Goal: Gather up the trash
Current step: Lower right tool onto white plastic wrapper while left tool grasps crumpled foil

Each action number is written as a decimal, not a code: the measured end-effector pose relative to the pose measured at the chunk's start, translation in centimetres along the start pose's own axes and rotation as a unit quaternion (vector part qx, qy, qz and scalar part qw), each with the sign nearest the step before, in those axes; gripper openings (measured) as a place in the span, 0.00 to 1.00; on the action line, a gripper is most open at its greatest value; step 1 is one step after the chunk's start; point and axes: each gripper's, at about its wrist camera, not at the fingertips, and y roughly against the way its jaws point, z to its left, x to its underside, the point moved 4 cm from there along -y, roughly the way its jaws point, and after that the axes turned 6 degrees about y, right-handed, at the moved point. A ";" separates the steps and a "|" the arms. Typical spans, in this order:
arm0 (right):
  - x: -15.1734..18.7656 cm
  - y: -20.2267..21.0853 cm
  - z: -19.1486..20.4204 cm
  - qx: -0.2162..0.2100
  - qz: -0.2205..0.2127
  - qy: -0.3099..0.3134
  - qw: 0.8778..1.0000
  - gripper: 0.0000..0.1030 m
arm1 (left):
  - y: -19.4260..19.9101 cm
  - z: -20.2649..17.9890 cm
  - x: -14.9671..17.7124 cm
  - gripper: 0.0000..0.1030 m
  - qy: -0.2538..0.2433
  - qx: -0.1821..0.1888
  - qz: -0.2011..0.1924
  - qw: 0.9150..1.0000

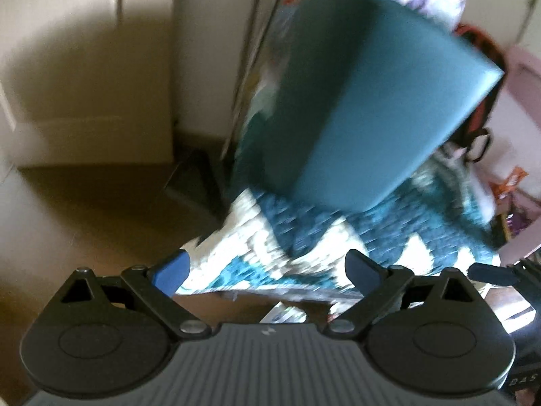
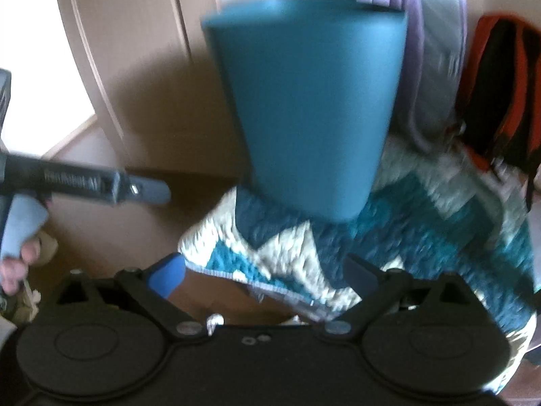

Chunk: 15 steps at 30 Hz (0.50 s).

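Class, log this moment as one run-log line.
left claw: open, empty | right claw: open, empty | teal bin: upright on patterned rug, ungripped

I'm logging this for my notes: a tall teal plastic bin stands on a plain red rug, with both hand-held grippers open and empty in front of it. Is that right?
Not quite. The tall teal plastic bin stands on a teal, navy and cream zigzag-patterned rug, not a plain red one; the right wrist view shows it. The rest holds: the left hand-held gripper and right hand-held gripper are both open and empty.
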 end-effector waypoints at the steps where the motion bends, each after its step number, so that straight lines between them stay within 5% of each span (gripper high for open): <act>1: 0.7 -1.2 0.0 -0.003 0.007 -0.003 1.000 0.97 | -1.2 1.2 0.3 0.96 0.006 -0.007 0.012 1.000; 9: 5.4 -10.0 -0.8 -0.006 0.070 -0.055 0.996 0.97 | -9.4 9.6 2.8 0.96 0.026 -0.060 0.094 0.993; 15: 9.2 -17.1 -2.0 0.013 0.134 -0.097 0.986 0.95 | -16.3 15.7 6.0 0.96 0.040 -0.103 0.170 0.979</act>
